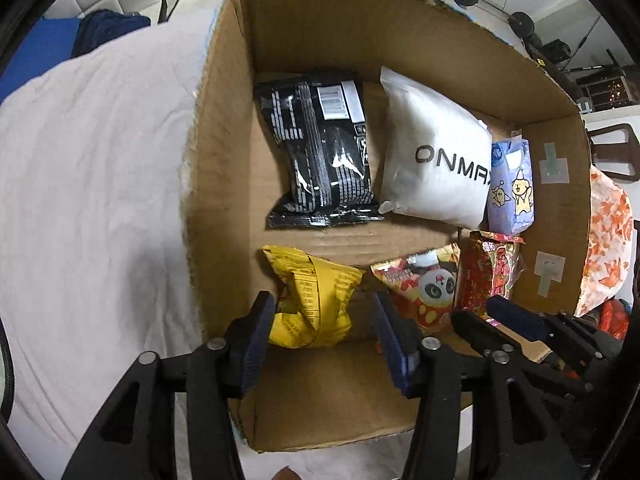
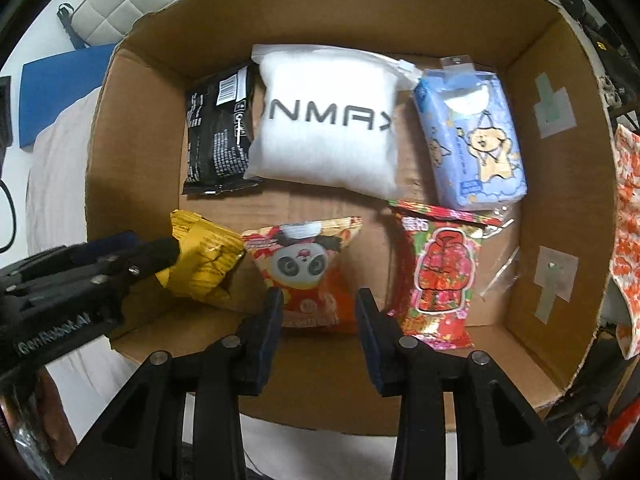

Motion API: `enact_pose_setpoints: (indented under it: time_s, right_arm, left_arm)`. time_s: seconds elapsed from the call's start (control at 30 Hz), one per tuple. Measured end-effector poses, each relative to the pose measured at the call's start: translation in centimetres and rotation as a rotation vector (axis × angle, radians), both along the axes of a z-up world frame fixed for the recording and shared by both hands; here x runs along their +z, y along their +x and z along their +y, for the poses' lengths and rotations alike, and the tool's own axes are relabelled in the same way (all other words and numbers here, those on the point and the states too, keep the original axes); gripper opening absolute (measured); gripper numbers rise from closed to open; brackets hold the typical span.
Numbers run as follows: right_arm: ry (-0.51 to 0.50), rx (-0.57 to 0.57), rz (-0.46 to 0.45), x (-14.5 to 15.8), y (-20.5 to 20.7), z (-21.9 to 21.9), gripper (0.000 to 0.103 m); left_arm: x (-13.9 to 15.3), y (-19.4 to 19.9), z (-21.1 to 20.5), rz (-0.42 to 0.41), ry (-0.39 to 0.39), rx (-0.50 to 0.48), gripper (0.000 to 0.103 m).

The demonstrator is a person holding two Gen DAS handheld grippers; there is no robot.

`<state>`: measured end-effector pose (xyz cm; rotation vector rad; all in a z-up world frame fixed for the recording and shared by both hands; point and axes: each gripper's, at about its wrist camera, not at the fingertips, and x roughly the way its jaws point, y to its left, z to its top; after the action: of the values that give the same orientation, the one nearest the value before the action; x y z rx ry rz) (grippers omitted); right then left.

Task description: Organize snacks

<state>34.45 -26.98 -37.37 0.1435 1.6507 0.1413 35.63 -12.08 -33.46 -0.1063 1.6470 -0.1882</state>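
A cardboard box (image 1: 224,128) (image 2: 136,92) holds several snack packs. In the far row lie a black pack (image 1: 320,152) (image 2: 218,136), a white "ONMAX" bag (image 1: 432,160) (image 2: 324,128) and a blue cartoon pack (image 1: 512,188) (image 2: 468,140). The near row has a crumpled yellow pack (image 1: 316,300) (image 2: 204,264), a panda pack (image 1: 424,284) (image 2: 308,268) and a red floral pack (image 1: 492,272) (image 2: 440,272). My left gripper (image 1: 324,332) (image 2: 152,248) is open, its fingers straddling the yellow pack. My right gripper (image 2: 318,320) (image 1: 480,312) is open over the panda pack's near end.
The box sits on a white sheet (image 1: 92,184). A blue cushion (image 2: 60,92) lies at the far left. An orange-and-white patterned cloth (image 1: 608,240) (image 2: 628,216) hangs just outside the box's right wall. Weights and dark clutter (image 1: 520,20) stand behind the box.
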Motion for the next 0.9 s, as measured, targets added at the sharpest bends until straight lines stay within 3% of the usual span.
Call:
enact_pose_setpoints:
  time_s: [0.23,0.4,0.53,0.6,0.63,0.67,0.73,0.87,0.9]
  right_arm:
    - [-0.038,-0.024,-0.047,1.6,-1.4,-1.6,0.041]
    - [-0.058,-0.034,-0.102,3.9,-2.6,-2.7,0.041]
    - [-0.064,-0.041,-0.146,6.3,-3.5,-3.7,0.042]
    - [-0.074,-0.04,-0.177,7.5,-4.0,-4.0,0.047]
    - [-0.074,-0.042,-0.193,8.1,-4.2,-4.2,0.049]
    - [-0.076,-0.042,-0.205,8.6,-4.4,-4.3,0.054]
    - [-0.076,-0.045,-0.232,9.6,-4.7,-4.7,0.06]
    - [-0.113,-0.038,-0.28,10.9,-5.3,-5.2,0.073]
    - [-0.126,-0.035,-0.287,11.2,-5.5,-5.3,0.083]
  left_arm:
    - [3.4,-0.8,0.3,-0.101,0.021,-0.01,0.053]
    - [6.5,-2.3,-0.3,-0.201,0.041,-0.027,0.054]
    - [8.0,-3.5,-1.1,-0.237,0.037,-0.03,0.054]
    - [8.4,-4.1,-1.3,-0.249,0.04,-0.025,0.054]
    - [8.7,-4.4,-1.3,-0.255,0.042,-0.022,0.06]
    - [8.9,-4.7,-1.5,-0.265,0.044,-0.018,0.076]
    - [9.7,-5.4,-1.8,-0.306,0.057,-0.018,0.093]
    - [10.8,-6.5,-2.2,-0.364,0.081,-0.018,0.097]
    - [10.9,-6.7,-2.2,-0.369,0.076,-0.013,0.097]
